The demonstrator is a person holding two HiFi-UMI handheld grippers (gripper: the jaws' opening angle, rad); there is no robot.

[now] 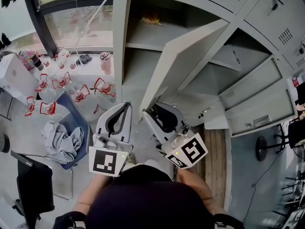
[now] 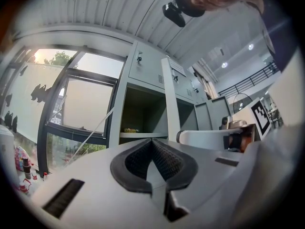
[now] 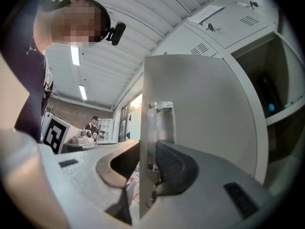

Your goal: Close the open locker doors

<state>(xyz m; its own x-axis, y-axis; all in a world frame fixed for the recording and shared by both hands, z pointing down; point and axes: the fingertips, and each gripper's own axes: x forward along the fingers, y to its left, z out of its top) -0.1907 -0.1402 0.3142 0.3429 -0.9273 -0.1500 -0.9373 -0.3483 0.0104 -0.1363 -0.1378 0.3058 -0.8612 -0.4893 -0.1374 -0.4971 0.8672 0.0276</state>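
The tall bank of grey sheet-metal lockers (image 1: 121, 32) is standing on the far side of the scene, and by my judgement the work is hardly begun: no open door is lying flush with the front yet. The long flat grey steel locker door (image 1: 190, 61) in the middle is hanging swung well out. Its long axis is running upright, its broad face is facing left and its free edge is pointing to the near side, toward the person. A second grey vented door (image 1: 259, 99) farther right is also hanging open, so at least two are waiting to be shut. The right gripper (image 1: 157, 112) is meeting the near edge of the middle door. Its jaws are standing wide astride that edge, one pad lying against the panel while the other is showing no clear press. The left gripper (image 1: 123, 107) is hovering just left of it, near the open left compartment, its jaws sitting together with nothing between them
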